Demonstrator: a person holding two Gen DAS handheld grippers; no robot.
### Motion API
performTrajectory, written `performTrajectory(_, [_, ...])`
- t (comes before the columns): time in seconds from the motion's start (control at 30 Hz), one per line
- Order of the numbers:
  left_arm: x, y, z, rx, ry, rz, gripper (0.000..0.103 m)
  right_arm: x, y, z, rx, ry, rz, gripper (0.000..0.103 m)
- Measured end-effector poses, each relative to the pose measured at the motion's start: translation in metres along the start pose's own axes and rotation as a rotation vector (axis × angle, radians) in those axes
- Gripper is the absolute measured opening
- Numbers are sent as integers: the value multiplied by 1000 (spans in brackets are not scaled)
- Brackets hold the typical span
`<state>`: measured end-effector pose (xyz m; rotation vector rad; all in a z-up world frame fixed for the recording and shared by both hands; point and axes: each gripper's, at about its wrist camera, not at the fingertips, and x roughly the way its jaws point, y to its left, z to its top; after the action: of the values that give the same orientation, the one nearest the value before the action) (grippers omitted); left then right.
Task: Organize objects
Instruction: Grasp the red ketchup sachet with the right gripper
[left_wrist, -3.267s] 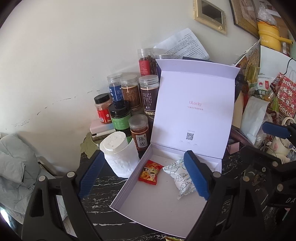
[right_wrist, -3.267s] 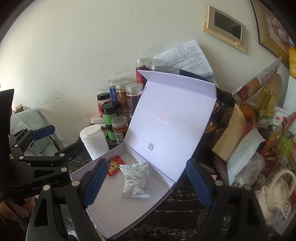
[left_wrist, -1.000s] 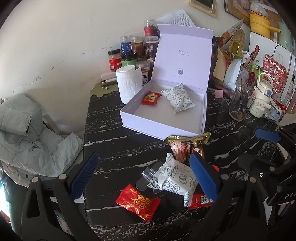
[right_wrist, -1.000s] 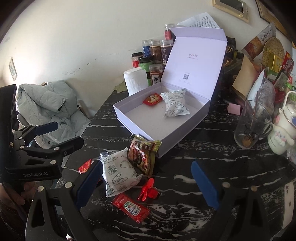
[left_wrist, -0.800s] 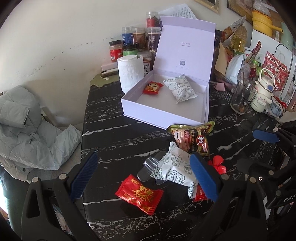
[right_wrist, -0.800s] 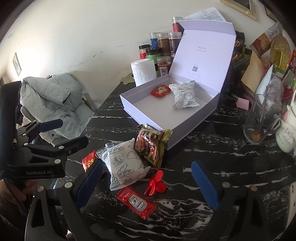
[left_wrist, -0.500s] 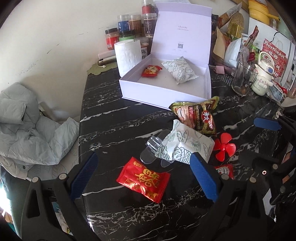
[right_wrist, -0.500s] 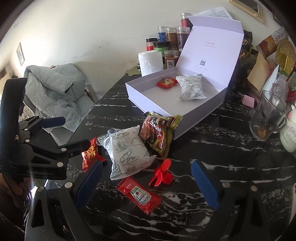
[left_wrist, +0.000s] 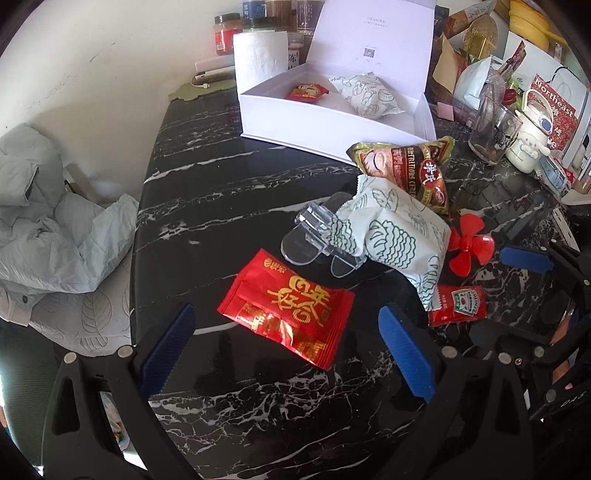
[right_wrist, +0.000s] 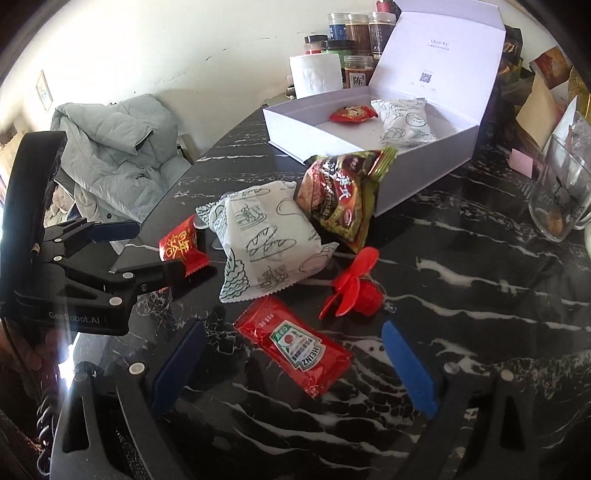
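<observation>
- Both grippers have dropped toward the loose snacks since half a second ago.
- Left gripper (left_wrist: 284, 347) gapes around the red gold-lettered packet (left_wrist: 284, 308) (flat on black marble).
- Right gripper (right_wrist: 291, 363) straddles the ketchup sachet (right_wrist: 295, 345), spread wide.

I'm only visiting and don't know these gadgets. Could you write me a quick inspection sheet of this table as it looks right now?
Surface: black marble table, white veins.
Job's things: open white box holding two packets; outside lie a red packet, white bread packet, brown snack bag, ketchup sachet, red propeller and clear plastic clip.
Clutter: jars, paper roll, glass mug, bags.
Grippers: left hand-held gripper open over the red packet; right hand-held gripper open over the sachet.
Cables: nothing seen.
Surroundings: grey jacket, white wall.
</observation>
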<state>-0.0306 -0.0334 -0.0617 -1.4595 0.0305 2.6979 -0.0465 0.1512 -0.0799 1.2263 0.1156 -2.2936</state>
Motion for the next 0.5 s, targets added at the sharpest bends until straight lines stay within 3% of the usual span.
performTrajectory(0.17, [11, 8, -3, -49, 34, -24, 99, 7, 3, -5, -14, -3, 18, 96])
performTrajectory(0.33, [15, 12, -4, -54, 36, 4, 99, 15, 10, -10, -67, 13, 8, 80])
performTrajectory(0.37, [16, 13, -4, -54, 36, 7, 99, 14, 11, -12, -84, -1, -4, 74])
performTrajectory(0.47, [19, 15, -4, -54, 40, 20, 99, 13, 17, -14, -141, 1, -35, 38])
performTrajectory(0.5, [20, 16, -3, -56, 43, 21, 99, 12, 18, -14, -149, 6, -33, 34])
